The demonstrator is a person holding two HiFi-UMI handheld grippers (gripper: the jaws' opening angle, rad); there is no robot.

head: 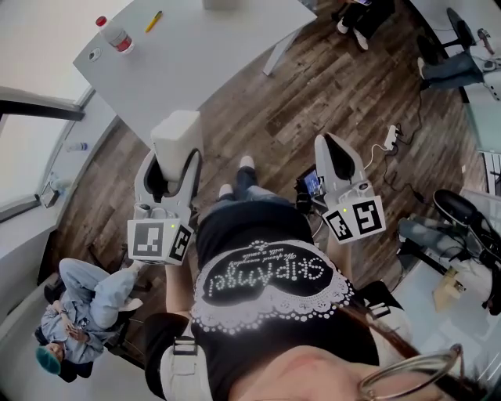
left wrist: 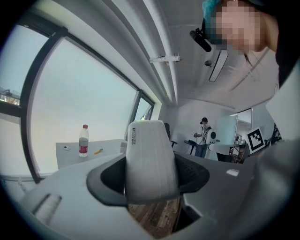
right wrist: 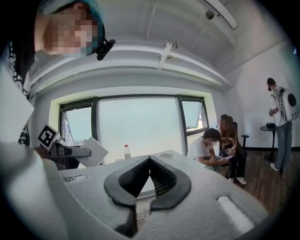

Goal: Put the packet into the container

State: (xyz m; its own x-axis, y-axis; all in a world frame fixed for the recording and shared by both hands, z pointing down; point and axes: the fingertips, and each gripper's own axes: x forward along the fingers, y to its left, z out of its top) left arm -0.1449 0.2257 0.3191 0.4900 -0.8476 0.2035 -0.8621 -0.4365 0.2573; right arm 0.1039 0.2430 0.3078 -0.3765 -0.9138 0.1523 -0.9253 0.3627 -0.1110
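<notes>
My left gripper [head: 173, 161] is shut on a white packet [head: 176, 135], held upright at chest height over the wooden floor. In the left gripper view the packet [left wrist: 149, 154] stands clamped between the dark pads of that gripper [left wrist: 150, 177], its top pointing toward the table. A pale box-like container [head: 227, 3] shows at the table's far edge, mostly cut off. My right gripper [head: 329, 146] hangs to the right of my body. Its jaws [right wrist: 149, 161] meet with nothing between them. From the right gripper view the packet [right wrist: 90, 152] shows at the left.
A white table [head: 196, 55] lies ahead, bearing a water bottle [head: 116, 35] and a yellow pen [head: 153, 20]. A seated person [head: 82, 309] is low at my left. Other people sit at the right [right wrist: 220, 150]. Cables and a power strip [head: 391, 137] cross the floor.
</notes>
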